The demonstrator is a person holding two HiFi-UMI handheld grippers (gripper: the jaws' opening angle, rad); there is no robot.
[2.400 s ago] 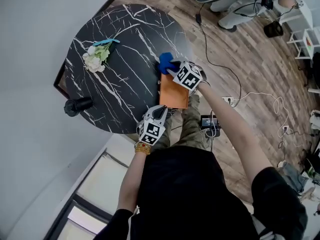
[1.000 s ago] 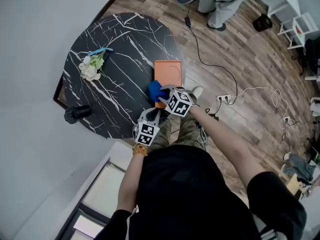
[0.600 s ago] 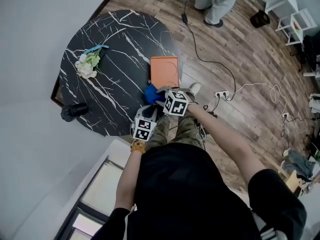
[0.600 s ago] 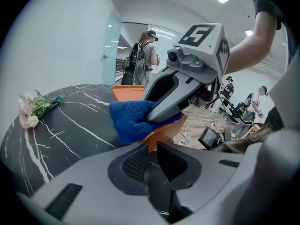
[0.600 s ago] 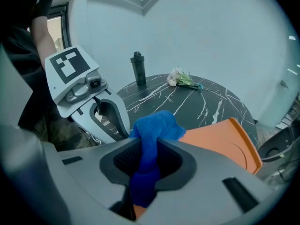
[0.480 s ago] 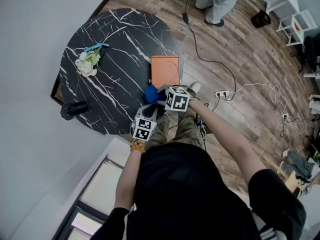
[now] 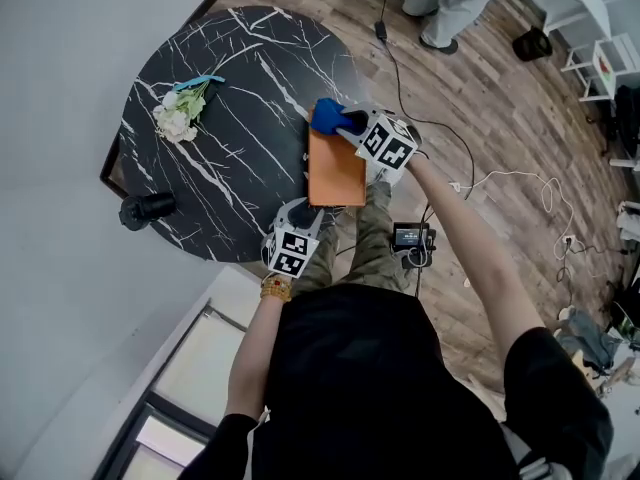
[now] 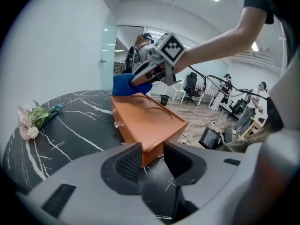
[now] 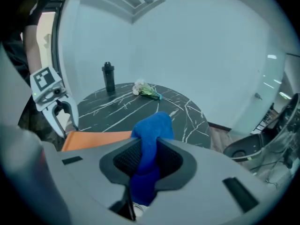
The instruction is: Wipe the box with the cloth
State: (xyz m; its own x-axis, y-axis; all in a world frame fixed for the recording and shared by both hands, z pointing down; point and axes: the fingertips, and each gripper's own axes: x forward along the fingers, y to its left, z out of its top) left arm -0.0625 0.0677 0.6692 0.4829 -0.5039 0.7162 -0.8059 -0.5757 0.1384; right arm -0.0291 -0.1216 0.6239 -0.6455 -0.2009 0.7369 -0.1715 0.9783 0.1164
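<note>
Head view, left to right. Black cylindrical bottle [image 7: 148, 208] stands at the left rim of the round black marble tabletop [image 7: 240, 158]. Bunch of white flowers [image 7: 180, 116] lies upper left, well apart from the work. My left tongs [image 7: 301, 212], lower centre, have just been opening. They are now narrowly parted, with the near corner of the flat orange rectangular box [image 7: 335, 173] between the pads, not clamped. Box lies flat by the tabletop's right edge, frame centre. My right tongs [image 7: 349, 125] clamp the bunched blue cloth [image 7: 327, 116] at the box's far end, upper centre.
</note>
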